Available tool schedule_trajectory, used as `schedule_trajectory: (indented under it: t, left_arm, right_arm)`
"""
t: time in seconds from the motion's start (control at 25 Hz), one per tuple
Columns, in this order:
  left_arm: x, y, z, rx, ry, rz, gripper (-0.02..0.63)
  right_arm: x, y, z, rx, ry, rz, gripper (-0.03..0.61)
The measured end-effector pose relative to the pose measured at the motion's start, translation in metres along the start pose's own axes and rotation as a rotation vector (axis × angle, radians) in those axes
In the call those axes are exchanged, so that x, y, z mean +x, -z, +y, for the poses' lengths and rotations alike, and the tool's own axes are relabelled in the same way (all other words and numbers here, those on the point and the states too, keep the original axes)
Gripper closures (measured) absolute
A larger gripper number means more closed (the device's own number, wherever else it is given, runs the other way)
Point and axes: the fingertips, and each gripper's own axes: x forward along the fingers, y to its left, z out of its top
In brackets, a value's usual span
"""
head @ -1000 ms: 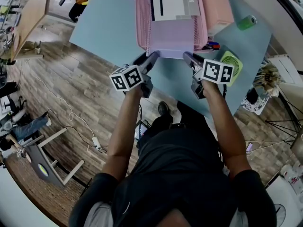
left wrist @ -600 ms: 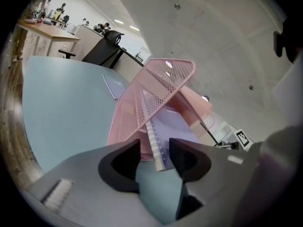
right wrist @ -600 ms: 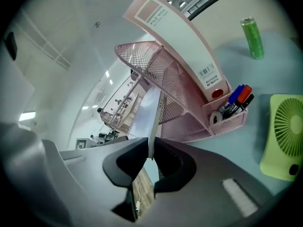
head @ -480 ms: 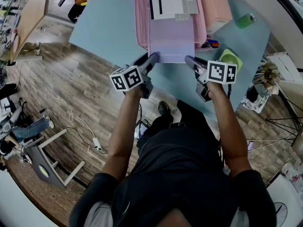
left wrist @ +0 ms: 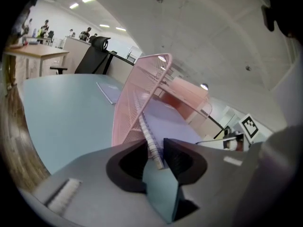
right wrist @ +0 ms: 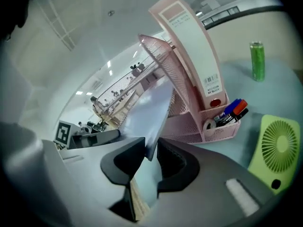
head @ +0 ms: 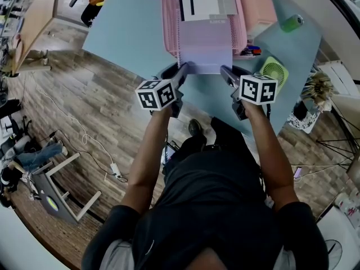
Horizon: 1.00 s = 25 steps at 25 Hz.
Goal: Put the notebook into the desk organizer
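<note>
Notebook [head: 205, 52] overhangs pink desk organizer [head: 169, 21] tray — left gripper [head: 181, 67], jaws just closing, and right gripper [head: 225, 71], just widening, each pinch a corner.

hand-held gripper [right wrist: 150, 144] — jaws just eased wider, pinching notebook [right wrist: 149, 109] corner | desk organizer [right wrist: 187, 96] behind

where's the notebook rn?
Head view, top centre: the notebook sits partly inside the pink mesh organizer, near edge sticking out over the desk, left of the green fan.
</note>
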Motion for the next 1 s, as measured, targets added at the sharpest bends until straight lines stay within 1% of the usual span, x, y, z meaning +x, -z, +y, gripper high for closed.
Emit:
schedule_trajectory:
  t: [0.08, 0.16, 0.28, 0.32, 0.4, 0.48, 0.76, 1.0]
  left_arm:
    - [-0.003, 0.001, -0.001, 0.062, -0.031, 0.014, 0.448]
    - [-0.006, 0.004, -0.004, 0.105, -0.049, 0.026, 0.448]
    - [-0.01, 0.008, -0.009, 0.135, -0.051, 0.028, 0.448]
    - [-0.011, 0.008, -0.013, 0.147, -0.049, 0.024, 0.46]
    - [-0.014, 0.007, -0.021, 0.177, -0.049, 0.017, 0.46]
    - [-0.018, 0.008, -0.025, 0.19, -0.048, 0.017, 0.46]
    - [-0.031, 0.022, -0.033, 0.184, -0.028, 0.036, 0.46]
    - [-0.043, 0.035, -0.044, 0.205, -0.012, 0.047, 0.46]
  right_arm:
    - [-0.003, 0.002, 0.006, -0.055, 0.028, 0.014, 0.5]
    - [-0.006, 0.005, 0.01, -0.101, 0.054, 0.032, 0.5]
    - [-0.011, 0.008, 0.015, -0.158, 0.082, 0.034, 0.503]
    - [-0.013, 0.009, 0.017, -0.181, 0.092, 0.029, 0.519]
    - [-0.017, 0.009, 0.022, -0.221, 0.109, 0.021, 0.526]
    - [-0.02, 0.011, 0.026, -0.231, 0.114, 0.021, 0.526]
    - [-0.03, 0.03, 0.032, -0.232, 0.118, 0.031, 0.528]
    - [-0.042, 0.048, 0.036, -0.229, 0.132, 0.033, 0.526]
